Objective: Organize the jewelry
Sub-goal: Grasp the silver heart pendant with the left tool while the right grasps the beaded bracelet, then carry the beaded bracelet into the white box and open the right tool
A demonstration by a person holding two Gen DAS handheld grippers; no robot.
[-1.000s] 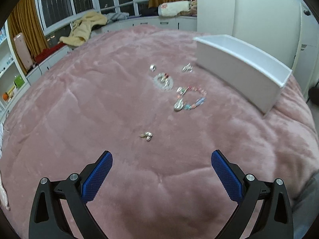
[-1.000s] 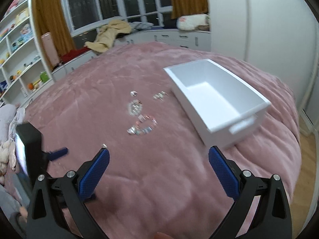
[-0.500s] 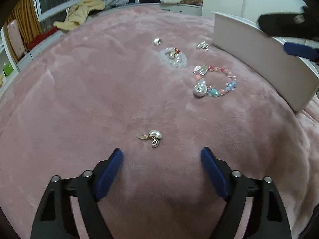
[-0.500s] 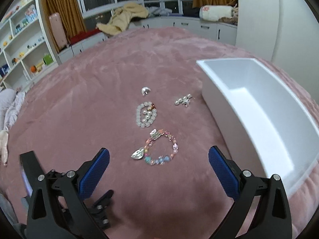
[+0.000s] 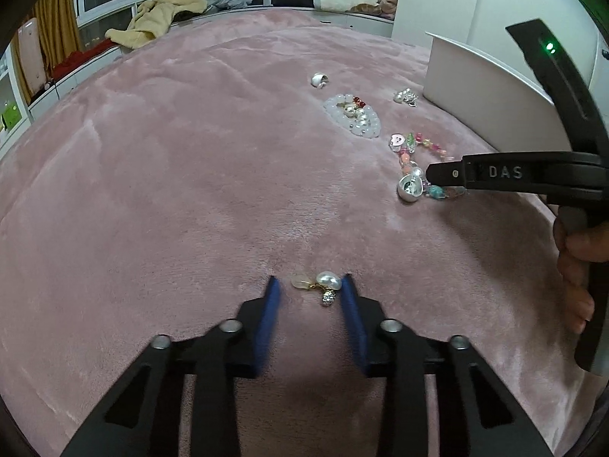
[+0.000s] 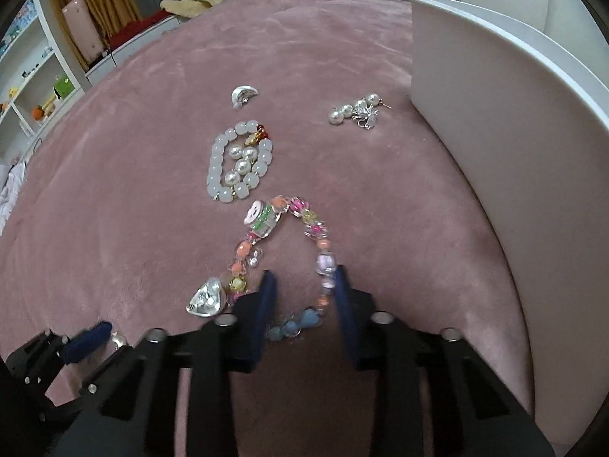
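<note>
A pearl drop earring [image 5: 326, 282] lies on the pink blanket between the blue pads of my left gripper [image 5: 309, 281]. Its jaws are closing: the right pad touches the pearl, the left pad stands a little apart. My right gripper [image 6: 303, 272] is down over the colourful bead bracelet [image 6: 283, 209], its jaws closing too. The bracelet's right strand and blue beads lie between the pads, against the right one only. The bracelet's silver heart charm [image 6: 207, 299] lies just left of the left pad. The white box [image 6: 495, 114] stands to the right.
A white bead bracelet [image 6: 238, 160] with pearls inside, a silver earring [image 6: 243, 95] and a pearl cluster [image 6: 354, 112] lie farther out. A person's hand [image 5: 574, 259] holds the right gripper's handle. Shelves and a window bench with a yellow garment [image 5: 160, 19] lie beyond the bed.
Both grippers have come down and forward to the blanket. The left now straddles the pearl earring, the right the colourful bracelet. Both pairs of jaws have narrowed from wide.
</note>
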